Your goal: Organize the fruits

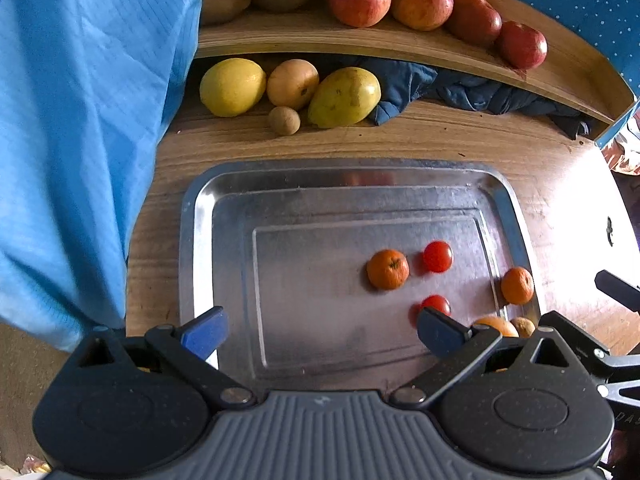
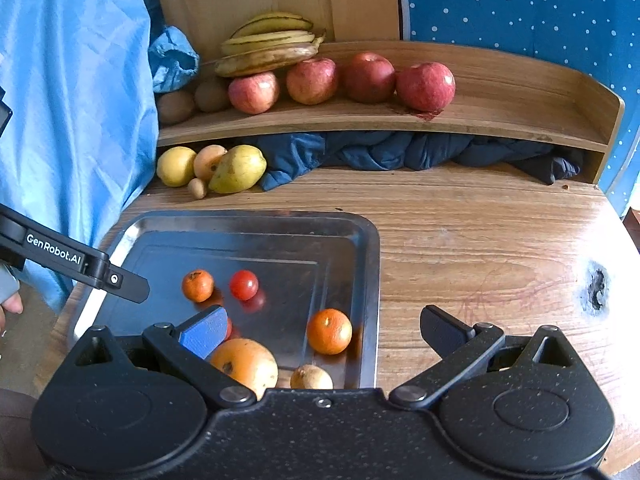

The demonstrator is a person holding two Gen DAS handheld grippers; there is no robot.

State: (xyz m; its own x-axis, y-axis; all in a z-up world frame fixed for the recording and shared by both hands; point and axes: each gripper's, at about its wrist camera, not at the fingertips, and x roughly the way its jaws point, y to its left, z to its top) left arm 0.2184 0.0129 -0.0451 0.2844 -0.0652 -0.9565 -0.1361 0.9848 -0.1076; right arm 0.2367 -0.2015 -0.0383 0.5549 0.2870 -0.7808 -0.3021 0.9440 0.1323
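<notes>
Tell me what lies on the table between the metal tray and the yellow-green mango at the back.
Nothing: in the left wrist view only bare wood separates the tray rim from the mango. A small brown fruit sits just beside the mango, toward the left.

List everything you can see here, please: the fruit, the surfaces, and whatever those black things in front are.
apples: four, red, upper shelf
bananas: one bunch, yellow-brown, on the apples
brown fruits: two, shelf's left end
yellow fruits: three, table, beneath shelf
small brown fruit: one, before them
cloth: dark blue, under shelf
tray: one, metal, on table
tomatoes: two, red, in tray
oranges: three, in tray
small tan fruit: one, tray's near edge
left tool: open, empty
right tool: open, empty
</notes>
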